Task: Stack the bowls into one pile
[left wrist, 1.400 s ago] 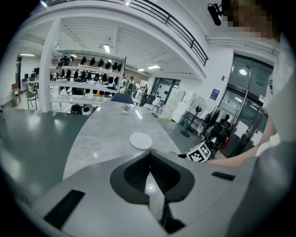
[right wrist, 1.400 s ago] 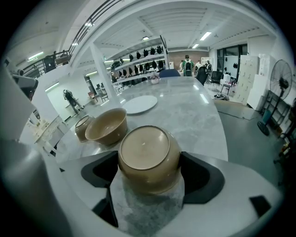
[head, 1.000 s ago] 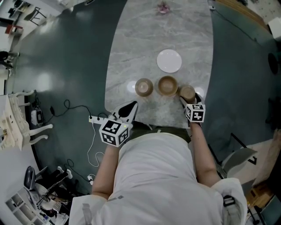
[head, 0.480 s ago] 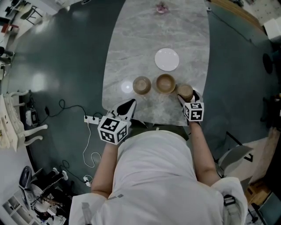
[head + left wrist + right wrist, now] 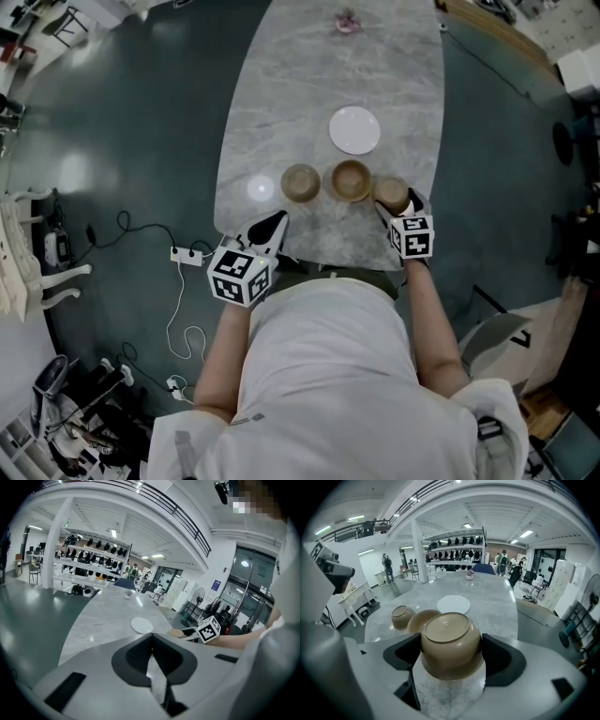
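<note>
Three brown bowls stand in a row near the marble table's [image 5: 328,75] front edge. The left bowl [image 5: 300,183] [image 5: 401,616] and the wider middle bowl [image 5: 352,180] [image 5: 423,619] rest on the table, close together. My right gripper [image 5: 398,201] [image 5: 451,656] is shut on the right bowl [image 5: 389,190] [image 5: 451,639] with one jaw on each side, and holds it just above the table beside the middle bowl. My left gripper [image 5: 275,225] [image 5: 152,653] is shut and empty, hovering at the table's front left corner, apart from the bowls.
A white plate [image 5: 354,130] [image 5: 453,604] [image 5: 141,625] lies behind the bowls. A small pink object [image 5: 347,19] sits at the table's far end. On the dark floor to the left lies a power strip [image 5: 184,255] with cables.
My right gripper has risen a little with the right bowl in it. The left gripper has stayed where it was.
</note>
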Demonstrator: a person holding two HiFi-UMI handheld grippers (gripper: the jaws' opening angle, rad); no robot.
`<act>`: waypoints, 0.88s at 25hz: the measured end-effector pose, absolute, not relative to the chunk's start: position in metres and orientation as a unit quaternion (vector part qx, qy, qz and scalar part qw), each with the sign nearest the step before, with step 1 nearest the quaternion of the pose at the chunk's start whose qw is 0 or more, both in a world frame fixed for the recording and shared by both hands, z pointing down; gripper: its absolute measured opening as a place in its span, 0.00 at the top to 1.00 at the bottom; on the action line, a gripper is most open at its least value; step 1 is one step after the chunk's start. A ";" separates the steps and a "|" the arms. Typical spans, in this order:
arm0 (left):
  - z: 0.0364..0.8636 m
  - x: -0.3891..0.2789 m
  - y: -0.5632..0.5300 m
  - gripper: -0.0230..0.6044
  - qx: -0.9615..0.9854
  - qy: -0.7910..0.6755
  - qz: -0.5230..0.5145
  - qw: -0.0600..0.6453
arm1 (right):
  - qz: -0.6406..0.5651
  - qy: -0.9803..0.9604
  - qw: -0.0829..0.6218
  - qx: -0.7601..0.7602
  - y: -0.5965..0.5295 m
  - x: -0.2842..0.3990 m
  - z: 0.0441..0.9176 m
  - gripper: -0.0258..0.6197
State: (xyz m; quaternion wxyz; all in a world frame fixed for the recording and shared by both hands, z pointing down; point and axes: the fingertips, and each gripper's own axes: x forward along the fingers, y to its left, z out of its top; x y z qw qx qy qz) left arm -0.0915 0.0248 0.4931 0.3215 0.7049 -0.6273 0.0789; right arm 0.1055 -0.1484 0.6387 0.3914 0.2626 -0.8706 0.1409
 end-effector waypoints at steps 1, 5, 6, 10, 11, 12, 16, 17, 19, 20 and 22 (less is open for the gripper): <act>0.493 -0.091 0.025 0.96 0.704 -0.629 0.077 0.322 | 0.134 -0.872 0.395 0.256 -0.148 0.103 0.637 0.31; 0.494 -0.098 0.031 0.96 0.698 -0.634 0.072 0.325 | 0.101 -0.874 0.415 0.232 -0.145 0.084 0.634 0.31; 0.494 -0.100 0.033 0.96 0.697 -0.635 0.072 0.326 | 0.094 -0.872 0.423 0.227 -0.144 0.079 0.634 0.31; 0.497 -0.106 0.042 0.96 0.691 -0.639 0.070 0.330 | 0.065 -0.863 0.457 0.206 -0.138 0.066 0.642 0.31; 0.497 -0.106 0.043 0.96 0.690 -0.640 0.070 0.330 | 0.057 -0.861 0.463 0.202 -0.137 0.064 0.644 0.31; 0.497 -0.107 0.044 0.96 0.689 -0.641 0.070 0.330 | 0.051 -0.859 0.469 0.198 -0.136 0.062 0.645 0.31; 0.497 -0.110 0.048 0.96 0.685 -0.645 0.069 0.332 | 0.036 -0.854 0.483 0.189 -0.135 0.053 0.650 0.30; 0.497 -0.111 0.050 0.96 0.684 -0.646 0.069 0.332 | 0.034 -0.854 0.485 0.188 -0.135 0.051 0.651 0.30; 0.497 -0.113 0.052 0.96 0.682 -0.648 0.069 0.333 | 0.031 -0.852 0.488 0.186 -0.135 0.048 0.655 0.30; 0.498 -0.113 0.053 0.96 0.681 -0.648 0.069 0.334 | 0.030 -0.851 0.490 0.185 -0.136 0.047 0.657 0.30; 0.499 -0.114 0.054 0.96 0.679 -0.650 0.069 0.336 | 0.026 -0.849 0.495 0.182 -0.137 0.045 0.659 0.30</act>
